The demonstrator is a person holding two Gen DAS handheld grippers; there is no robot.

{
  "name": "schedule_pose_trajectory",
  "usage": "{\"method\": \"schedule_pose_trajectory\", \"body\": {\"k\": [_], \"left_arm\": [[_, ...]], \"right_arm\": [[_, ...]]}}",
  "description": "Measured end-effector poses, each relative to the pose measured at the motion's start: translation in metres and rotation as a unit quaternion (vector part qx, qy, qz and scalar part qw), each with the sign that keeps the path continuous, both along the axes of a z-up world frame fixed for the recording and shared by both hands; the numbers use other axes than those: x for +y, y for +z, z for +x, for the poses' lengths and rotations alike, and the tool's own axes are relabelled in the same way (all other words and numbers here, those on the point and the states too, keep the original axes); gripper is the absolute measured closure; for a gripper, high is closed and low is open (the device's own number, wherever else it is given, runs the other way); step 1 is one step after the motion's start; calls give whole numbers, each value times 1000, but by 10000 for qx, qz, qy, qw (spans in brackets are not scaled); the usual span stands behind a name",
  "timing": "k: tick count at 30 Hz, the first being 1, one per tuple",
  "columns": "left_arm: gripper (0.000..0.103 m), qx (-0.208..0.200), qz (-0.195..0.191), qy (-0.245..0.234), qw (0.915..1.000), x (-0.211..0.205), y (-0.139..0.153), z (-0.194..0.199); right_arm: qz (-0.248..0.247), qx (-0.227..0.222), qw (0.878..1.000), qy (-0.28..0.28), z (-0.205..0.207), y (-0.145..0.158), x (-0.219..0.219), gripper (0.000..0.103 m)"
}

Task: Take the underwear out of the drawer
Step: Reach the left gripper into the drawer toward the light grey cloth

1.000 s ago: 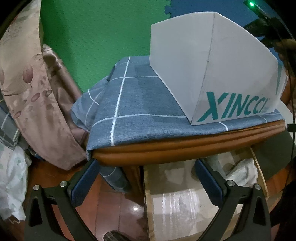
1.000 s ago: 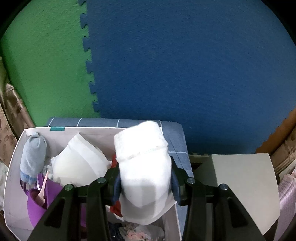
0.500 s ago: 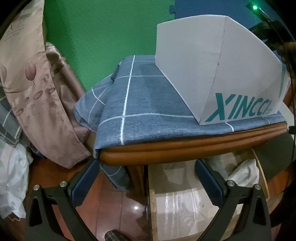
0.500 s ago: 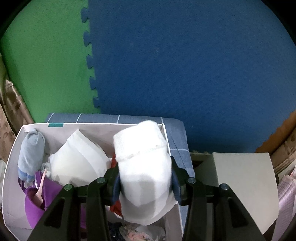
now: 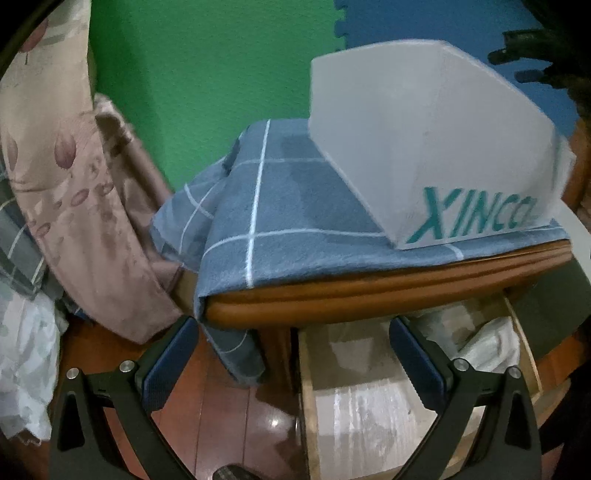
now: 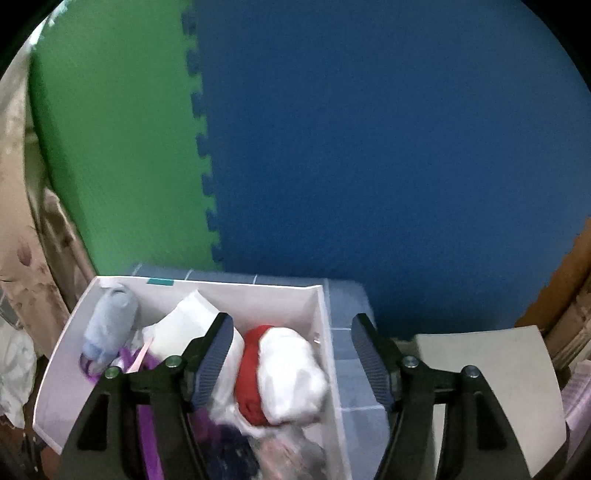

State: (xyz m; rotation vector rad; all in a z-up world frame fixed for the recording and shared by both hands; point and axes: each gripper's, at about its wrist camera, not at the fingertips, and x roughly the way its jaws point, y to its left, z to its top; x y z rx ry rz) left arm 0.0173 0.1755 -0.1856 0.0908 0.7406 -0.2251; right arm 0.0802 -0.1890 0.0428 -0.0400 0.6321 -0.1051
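Above the white box [image 6: 207,295], right tool [image 6: 290,356] just opened, white bundle [image 6: 291,374] released inside.

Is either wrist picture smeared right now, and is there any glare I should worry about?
Right wrist view: motion blur smears the white bundle in the white box; fisheye bends its edges. Left wrist view: slight blur on the box lettering, glare streaks on the drawer bottom.

At the top of my left view I see a green foam mat [image 5: 207,74] joining a blue foam mat [image 5: 424,18]. A floral pillow [image 5: 55,166] leans at the left edge. A blue checked cloth [image 5: 280,206] drapes mid-frame, reddish floor [image 5: 221,406] below.
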Motion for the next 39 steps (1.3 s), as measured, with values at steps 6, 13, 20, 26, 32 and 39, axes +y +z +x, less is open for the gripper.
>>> {"method": "schedule_pose_trajectory", "body": {"k": [6,13,20,26,32,39], "left_arm": [[1,-275,432,-1114,9925,-35,-5,-31],[1,-33,979,-2471,9640,-99,-31,-63],[1,564,975,-3342,9357,-186,-50,-54],[1,1374,1085,-4149,8929,-245,-80,-45],[0,1543,1523,-4290,8769,-282,-107,-26],[1,1119,2134,-4496,8601,-315,-142,-27]], "right_arm": [[-529,-441,9976,-56,-124,-25,-41,21],[891,-186,9957,-164,-207,-98,-101,21],[1315,-471,9902,13,-216,-117,-115,21],[1737,-638,9826,-148,-217,-117,-135,21],[1758,-527,9830,-45,-218,-115,-130,21],[1681,-457,9843,270,-214,-116,-114,21]]}}
